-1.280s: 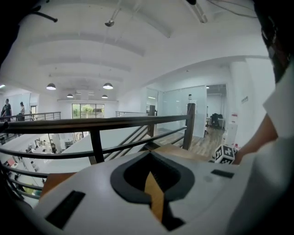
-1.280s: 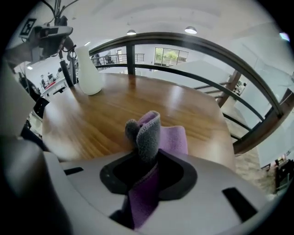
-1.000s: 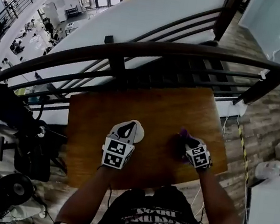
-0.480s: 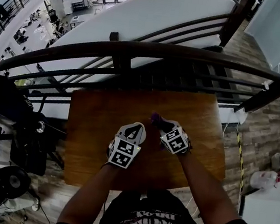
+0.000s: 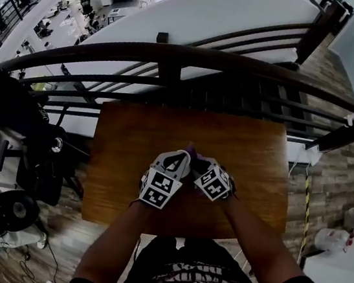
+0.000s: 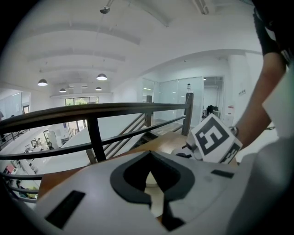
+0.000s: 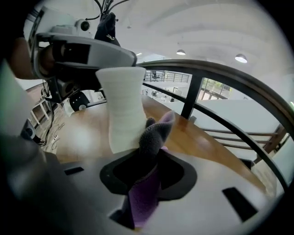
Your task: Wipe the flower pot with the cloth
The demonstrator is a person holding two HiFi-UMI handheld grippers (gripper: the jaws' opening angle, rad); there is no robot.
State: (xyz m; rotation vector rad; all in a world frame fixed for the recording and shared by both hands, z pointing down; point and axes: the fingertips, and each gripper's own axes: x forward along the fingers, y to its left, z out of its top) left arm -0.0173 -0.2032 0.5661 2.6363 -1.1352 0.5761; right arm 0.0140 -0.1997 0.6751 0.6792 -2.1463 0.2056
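Right claw [image 7: 146,181] was clenched on the purple-grey cloth [image 7: 155,133], with a tuft sticking up out of the jaws. The cloth tip was touching or just short of the lower side of the white ribbed flower pot [image 7: 121,110]; contact couldn't be confirmed. Change: a second ago this claw was out at the right of the tabletop [image 5: 254,148], well apart from the pot. It had since swung across to frame centre and sat just beside the left claw [image 6: 148,183]. Left claw had barely shifted and was grasping the pot at its top, with cream pot wall showing between its jaws. Judgement: the approach was done, the pot was steadied and the wiping stroke was about to start, with no sign of any wiping done yet. Pot was at tabletop centre, mostly hidden under both claws in the head view. Count: 2 claws, 1 cloth, 1 flower pot, 1 tabletop, 1 dark railing [image 5: 239,71] behind it.
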